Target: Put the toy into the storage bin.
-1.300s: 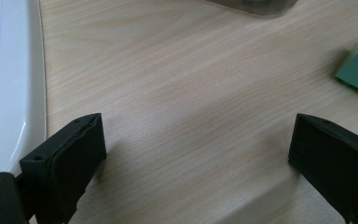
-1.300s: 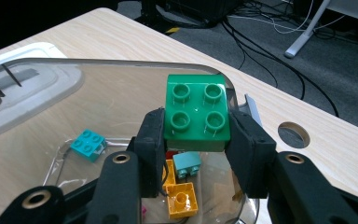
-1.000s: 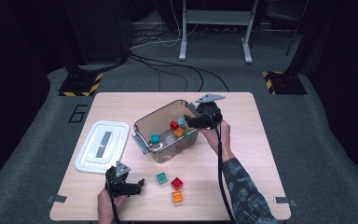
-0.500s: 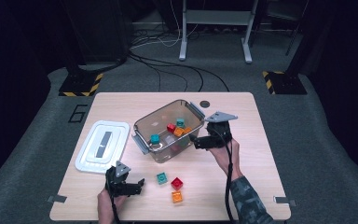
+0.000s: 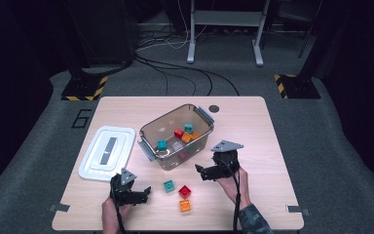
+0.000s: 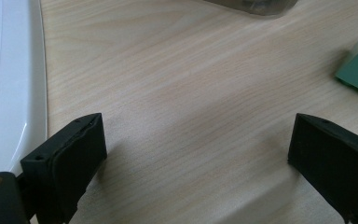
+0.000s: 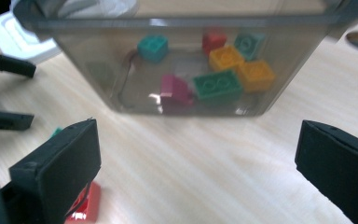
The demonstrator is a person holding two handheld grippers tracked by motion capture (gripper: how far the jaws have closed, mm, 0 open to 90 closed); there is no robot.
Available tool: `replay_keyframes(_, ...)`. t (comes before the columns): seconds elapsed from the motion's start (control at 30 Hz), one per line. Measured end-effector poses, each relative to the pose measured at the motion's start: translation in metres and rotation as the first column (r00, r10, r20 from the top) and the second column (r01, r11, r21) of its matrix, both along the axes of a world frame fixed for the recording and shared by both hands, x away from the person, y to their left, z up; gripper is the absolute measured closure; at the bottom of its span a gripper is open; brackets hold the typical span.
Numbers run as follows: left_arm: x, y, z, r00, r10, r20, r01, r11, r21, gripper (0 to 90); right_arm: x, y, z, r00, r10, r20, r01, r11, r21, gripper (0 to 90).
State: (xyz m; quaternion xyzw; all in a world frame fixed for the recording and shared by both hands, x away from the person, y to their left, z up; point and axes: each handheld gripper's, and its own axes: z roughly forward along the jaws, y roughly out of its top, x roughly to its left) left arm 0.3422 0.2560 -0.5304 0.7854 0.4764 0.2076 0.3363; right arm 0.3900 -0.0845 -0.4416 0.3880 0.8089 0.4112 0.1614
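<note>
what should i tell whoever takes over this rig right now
Left gripper: open, empty, low over the table near the white lid.
Right gripper: jaws have just been opening, nothing between them, in front of the bin, facing the loose bricks.
Done: several bricks lie in the bin.
Left: teal brick, red brick and orange brick lie on the table; the lid is off, beside the bin.
</note>
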Motion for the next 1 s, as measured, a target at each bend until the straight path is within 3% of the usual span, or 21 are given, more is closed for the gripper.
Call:
replay_keyframes(0.4, 0.0, 0.0, 0.0, 1.0, 0.0, -0.002, 0.0, 1.0, 0.002, 3.8, -0.021, 0.038, -0.042, 0.9911, 0.098, -0.09, -0.103, 0.9933, -0.053, 0.0)
replay_keyframes(0.77, 0.0, 0.0, 0.0, 1.0, 0.0, 0.001, 0.0, 1.0, 0.002, 3.8, -0.031, 0.062, -0.063, 0.9814, 0.135, -0.136, -0.147, 0.9856, -0.083, 0.0)
replay_keyframes(0.83, 0.0, 0.0, 0.0, 1.0, 0.001, 0.001, -0.001, 1.0, 0.001, 3.8, -0.03, 0.063, -0.065, 0.9805, 0.137, -0.141, -0.152, 0.9829, -0.104, 6.5)
replay_keyframes(1.0, 0.0, 0.0, 0.0, 1.0, 0.0, -0.001, 0.0, 1.0, 0.002, 3.8, -0.031, 0.06, -0.067, 0.9837, 0.105, -0.146, -0.122, 0.9866, -0.109, 21.3)
